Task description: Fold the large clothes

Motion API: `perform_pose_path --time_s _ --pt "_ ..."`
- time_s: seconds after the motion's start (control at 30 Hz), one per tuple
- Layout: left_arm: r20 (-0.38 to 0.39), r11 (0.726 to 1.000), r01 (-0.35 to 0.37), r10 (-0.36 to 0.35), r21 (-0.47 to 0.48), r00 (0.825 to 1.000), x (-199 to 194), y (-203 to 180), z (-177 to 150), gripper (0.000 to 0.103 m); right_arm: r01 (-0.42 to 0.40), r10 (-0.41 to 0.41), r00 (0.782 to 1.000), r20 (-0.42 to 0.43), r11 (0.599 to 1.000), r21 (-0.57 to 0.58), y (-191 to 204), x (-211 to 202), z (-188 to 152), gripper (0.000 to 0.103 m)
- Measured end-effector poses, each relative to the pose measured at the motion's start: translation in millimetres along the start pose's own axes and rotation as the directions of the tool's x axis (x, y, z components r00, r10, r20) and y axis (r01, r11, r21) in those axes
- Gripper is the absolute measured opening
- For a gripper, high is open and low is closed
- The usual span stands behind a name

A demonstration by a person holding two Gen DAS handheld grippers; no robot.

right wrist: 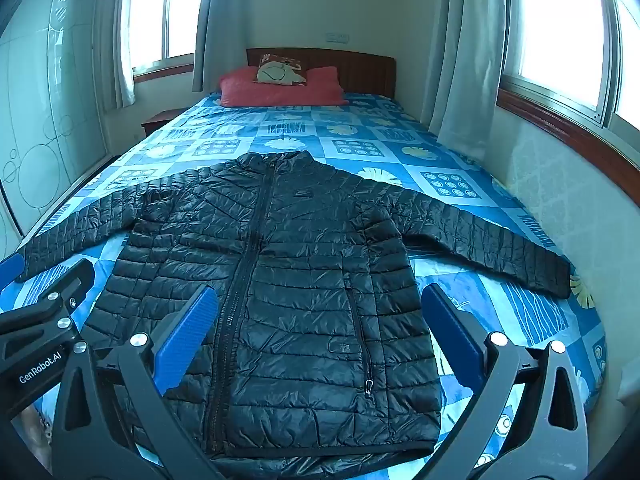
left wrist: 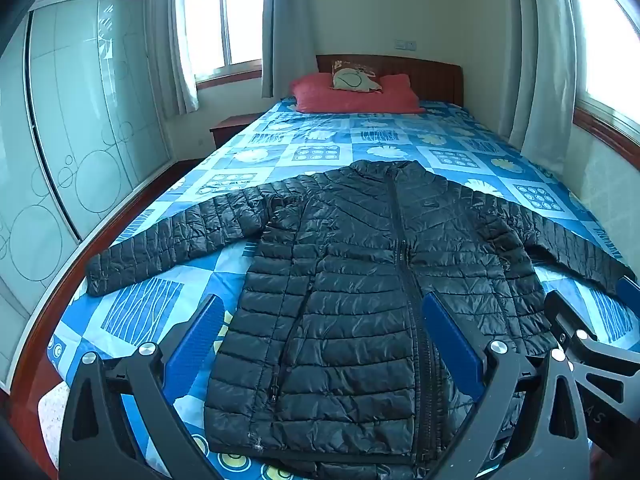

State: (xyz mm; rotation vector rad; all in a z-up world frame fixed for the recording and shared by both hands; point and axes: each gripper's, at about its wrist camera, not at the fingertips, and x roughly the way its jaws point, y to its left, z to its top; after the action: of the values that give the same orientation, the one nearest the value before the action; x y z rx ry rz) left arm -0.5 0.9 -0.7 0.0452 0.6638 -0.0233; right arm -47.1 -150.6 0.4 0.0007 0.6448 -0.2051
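A black quilted puffer jacket [left wrist: 344,288] [right wrist: 288,280] lies flat and zipped on the bed, collar away from me, both sleeves spread out to the sides. My left gripper [left wrist: 322,320] hovers open above the jacket's lower left half, its blue pads [left wrist: 196,344] wide apart with nothing between them. Over the lower right half my right gripper [right wrist: 320,312] stands open as well, its pads [right wrist: 452,332] clear of the fabric. Each gripper shows at the edge of the other's view: the right gripper [left wrist: 592,344] and the left gripper [right wrist: 44,312].
The bed has a blue patterned cover [left wrist: 280,152] [right wrist: 460,184], a red pillow [left wrist: 356,94] and a wooden headboard [right wrist: 360,68]. A sliding wardrobe [left wrist: 80,120] runs along the left. A nightstand [left wrist: 232,126] stands far left, with curtained windows [right wrist: 560,28] at left and right.
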Motion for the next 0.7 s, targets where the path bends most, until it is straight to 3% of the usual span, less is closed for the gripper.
perform_pose_path --time_s 0.7 --pt "-0.015 1.0 -0.012 0.012 0.01 1.0 2.0 1.9 -3.5 0.098 -0.004 0.004 1.0 -0.011 1.0 0.003 4.7 2.4 -4.1 0.101"
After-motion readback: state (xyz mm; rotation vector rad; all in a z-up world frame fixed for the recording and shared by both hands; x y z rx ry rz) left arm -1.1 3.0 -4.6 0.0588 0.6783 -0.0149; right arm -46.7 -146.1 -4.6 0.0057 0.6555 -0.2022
